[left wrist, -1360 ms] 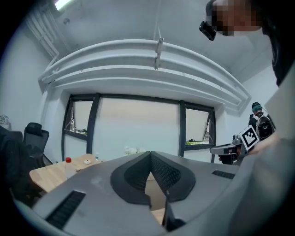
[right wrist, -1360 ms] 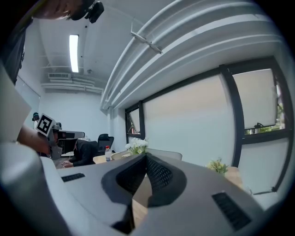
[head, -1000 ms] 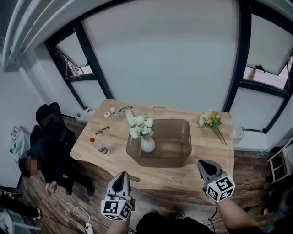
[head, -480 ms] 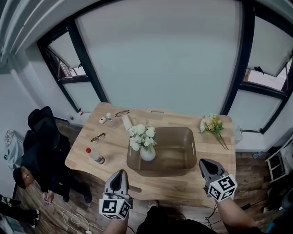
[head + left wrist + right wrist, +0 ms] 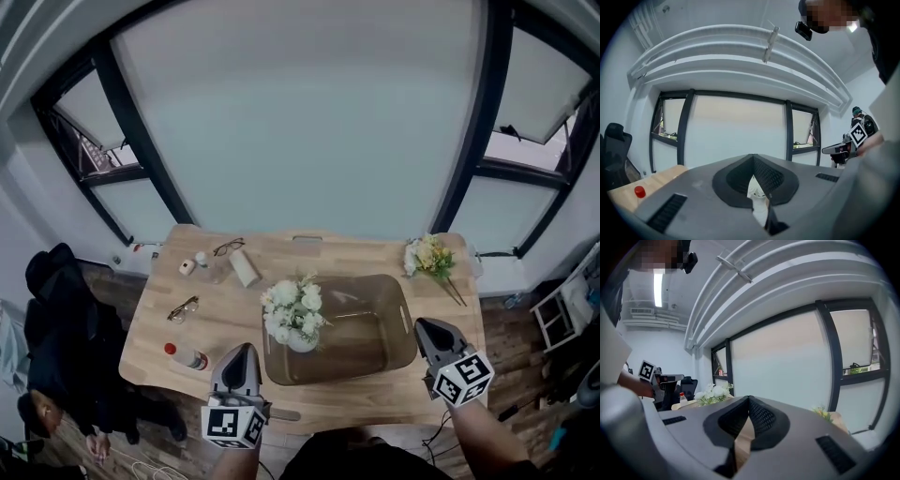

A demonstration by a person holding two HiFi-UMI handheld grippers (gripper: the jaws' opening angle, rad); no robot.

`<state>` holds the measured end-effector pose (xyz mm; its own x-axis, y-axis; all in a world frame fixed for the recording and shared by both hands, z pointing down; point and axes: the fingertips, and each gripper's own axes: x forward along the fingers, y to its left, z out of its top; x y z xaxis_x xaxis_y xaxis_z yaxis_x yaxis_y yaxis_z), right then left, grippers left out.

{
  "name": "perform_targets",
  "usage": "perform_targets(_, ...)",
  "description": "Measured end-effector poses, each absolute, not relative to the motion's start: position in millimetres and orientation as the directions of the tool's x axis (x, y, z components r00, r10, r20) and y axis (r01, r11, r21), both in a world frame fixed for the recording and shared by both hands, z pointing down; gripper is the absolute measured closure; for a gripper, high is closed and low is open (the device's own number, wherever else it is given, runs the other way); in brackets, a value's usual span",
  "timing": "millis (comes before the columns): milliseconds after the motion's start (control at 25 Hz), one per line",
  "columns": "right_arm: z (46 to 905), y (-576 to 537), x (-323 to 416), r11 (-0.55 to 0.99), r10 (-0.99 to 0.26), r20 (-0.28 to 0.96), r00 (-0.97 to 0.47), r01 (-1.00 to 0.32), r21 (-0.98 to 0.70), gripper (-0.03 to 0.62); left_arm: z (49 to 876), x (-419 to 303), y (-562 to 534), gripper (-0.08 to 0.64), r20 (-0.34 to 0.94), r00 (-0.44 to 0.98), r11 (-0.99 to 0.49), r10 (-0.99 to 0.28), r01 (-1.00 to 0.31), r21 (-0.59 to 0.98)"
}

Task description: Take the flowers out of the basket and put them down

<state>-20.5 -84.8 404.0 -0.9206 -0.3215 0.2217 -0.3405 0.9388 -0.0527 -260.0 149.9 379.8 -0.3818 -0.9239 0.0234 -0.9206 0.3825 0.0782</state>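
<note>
A clear brown plastic basket (image 5: 361, 328) sits mid-table. Inside its left end stands a white vase of white flowers (image 5: 293, 312), also showing in the right gripper view (image 5: 712, 392). A yellow bunch of flowers (image 5: 427, 255) lies on the table's far right corner (image 5: 824, 413). My left gripper (image 5: 238, 350) is shut and empty over the table's near edge, just left of the basket. My right gripper (image 5: 431, 329) is shut and empty beside the basket's near right corner. The jaws meet in both gripper views: left gripper (image 5: 752, 157), right gripper (image 5: 749, 398).
On the wooden table (image 5: 150, 323) left of the basket lie a red-capped bottle (image 5: 187, 356), a pair of glasses (image 5: 183, 307), a white roll (image 5: 245, 267), small bottles (image 5: 199, 262) and further glasses (image 5: 226, 247). A person in dark clothes (image 5: 56, 366) is by the table's left side.
Both grippers have advanced toward the table and now sit at its near edge by the basket. The table and basket appear lower and closer in the head view. Jaws stayed shut.
</note>
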Motion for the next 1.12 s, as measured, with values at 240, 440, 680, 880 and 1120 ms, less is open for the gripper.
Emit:
perform_targets(240, 381, -84, -59, 0.934, -0.346, 0.206, -0.915, -0.358, -0.023, 0.571, 386, -294, 130, 0.557, 0.022, -0.303, 0.304, -0.953, -0.948, 0.091)
perform_targets(440, 359, -83, -97, 0.945, -0.322, 0.168, -0.932, -0.327, -0.004, 0.571, 392, -315, 119, 0.557, 0.023, -0.267, 0.268, -0.963, -0.958, 0.102)
perform_targets(680, 335, -85, -148, 0.971, -0.239, 0.114, -0.964, -0.239, 0.012, 0.571, 396, -325, 110, 0.557, 0.036, -0.276, 0.278, -0.960, -0.953, 0.117)
perform_targets(880, 362, -76, -188, 0.997, -0.072, 0.125, -0.990, -0.067, 0.038, 0.571, 406, -329, 105, 0.557, 0.043, -0.321, 0.323, -0.946, -0.941, 0.101)
perform_targets(1120, 424, -70, -209, 0.999, 0.030, 0.201, -0.979, 0.027, -0.018, 0.571, 419, -348, 110, 0.557, 0.071, -0.404, 0.410, -0.912, -0.906, 0.103)
